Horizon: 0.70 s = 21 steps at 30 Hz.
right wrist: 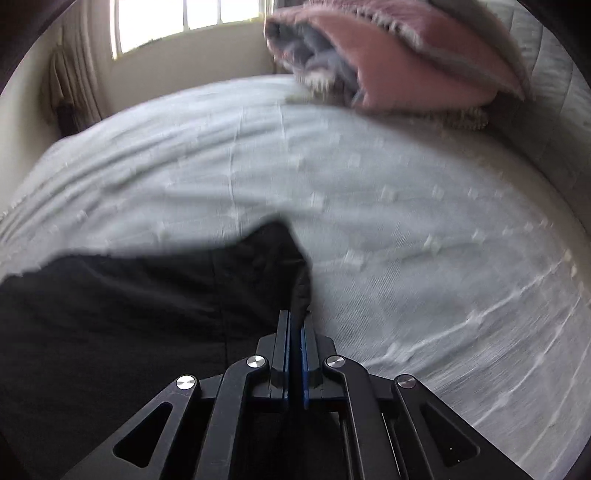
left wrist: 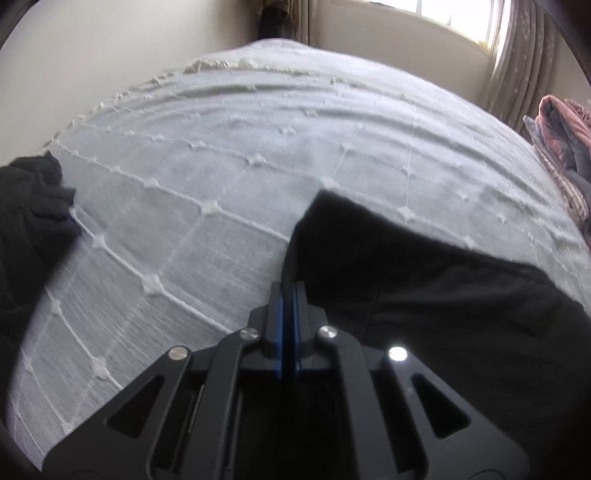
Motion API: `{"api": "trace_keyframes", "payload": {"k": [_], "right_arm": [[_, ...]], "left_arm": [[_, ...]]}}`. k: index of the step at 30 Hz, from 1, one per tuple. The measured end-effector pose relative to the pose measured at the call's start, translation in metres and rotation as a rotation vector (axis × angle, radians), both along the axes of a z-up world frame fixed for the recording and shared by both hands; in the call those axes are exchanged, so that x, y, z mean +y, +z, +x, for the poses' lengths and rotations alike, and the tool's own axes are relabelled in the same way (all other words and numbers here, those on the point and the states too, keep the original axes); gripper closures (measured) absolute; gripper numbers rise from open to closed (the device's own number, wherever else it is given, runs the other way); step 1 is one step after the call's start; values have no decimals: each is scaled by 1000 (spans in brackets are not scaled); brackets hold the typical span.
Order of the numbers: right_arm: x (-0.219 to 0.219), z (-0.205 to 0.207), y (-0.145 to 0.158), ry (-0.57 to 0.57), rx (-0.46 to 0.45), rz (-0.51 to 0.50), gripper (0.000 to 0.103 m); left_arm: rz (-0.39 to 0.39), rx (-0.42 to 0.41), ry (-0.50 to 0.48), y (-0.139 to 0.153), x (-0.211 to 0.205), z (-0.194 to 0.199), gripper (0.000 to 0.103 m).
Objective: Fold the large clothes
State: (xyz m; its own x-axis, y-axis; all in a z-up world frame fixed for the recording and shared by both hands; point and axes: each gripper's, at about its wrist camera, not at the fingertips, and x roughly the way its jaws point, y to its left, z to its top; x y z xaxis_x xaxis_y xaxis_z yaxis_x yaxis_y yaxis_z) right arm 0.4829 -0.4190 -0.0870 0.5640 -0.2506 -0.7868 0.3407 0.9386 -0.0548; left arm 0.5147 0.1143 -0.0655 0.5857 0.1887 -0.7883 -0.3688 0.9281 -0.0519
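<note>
A large black garment (left wrist: 424, 288) is held above a pale bedspread (left wrist: 221, 192). My left gripper (left wrist: 289, 286) is shut on the garment's left edge, the cloth spreading to the right. My right gripper (right wrist: 295, 315) is shut on the garment's (right wrist: 147, 314) right edge, the cloth spreading left. The garment's lower part is hidden below both views. Another piece of black cloth (left wrist: 33, 221) lies at the bed's left edge.
A pile of pink and grey blankets (right wrist: 399, 55) sits at the head of the bed (right wrist: 406, 206), also showing in the left wrist view (left wrist: 565, 147). A window (right wrist: 184, 22) and curtains (left wrist: 524, 62) stand beyond the bed. Walls border the far side.
</note>
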Motion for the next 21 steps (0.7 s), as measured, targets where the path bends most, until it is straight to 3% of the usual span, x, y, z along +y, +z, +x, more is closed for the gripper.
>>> {"api": "trace_keyframes", "payload": {"k": [3,5,6,10,11,12,13,14,17,21], "right_arm": [[-5,1,4,-13,4,13,94],[-8,-1,6,-18,3,34,87],[-9,-5,10,-28,4,38,86],[-17,-57,60,-67,-91,112,85],[-17,-71,71,-68,-114,121,78],[-14,-91,85,-61,-147,142,61],[-10,-116,98,-54,-171,170,45],[-7,-128,103,-57,-179,183,17],[12,-182,116,-48,-197,227,15],[49,-227,112,17,-154,273,15]], "left_arm": [[3,28,-17,0,0,2,91],[-38,31,-29,8,7,-2,84],[-60,29,-34,16,13,-7,76],[-123,-50,-13,62,38,-55,62],[-130,-63,-3,70,40,-68,56],[-139,-85,11,82,44,-94,45],[-142,-109,12,92,44,-123,41],[-142,-123,2,97,43,-142,39],[-129,-114,-69,105,24,-203,38],[-203,-101,-145,96,-4,-253,38]]}}
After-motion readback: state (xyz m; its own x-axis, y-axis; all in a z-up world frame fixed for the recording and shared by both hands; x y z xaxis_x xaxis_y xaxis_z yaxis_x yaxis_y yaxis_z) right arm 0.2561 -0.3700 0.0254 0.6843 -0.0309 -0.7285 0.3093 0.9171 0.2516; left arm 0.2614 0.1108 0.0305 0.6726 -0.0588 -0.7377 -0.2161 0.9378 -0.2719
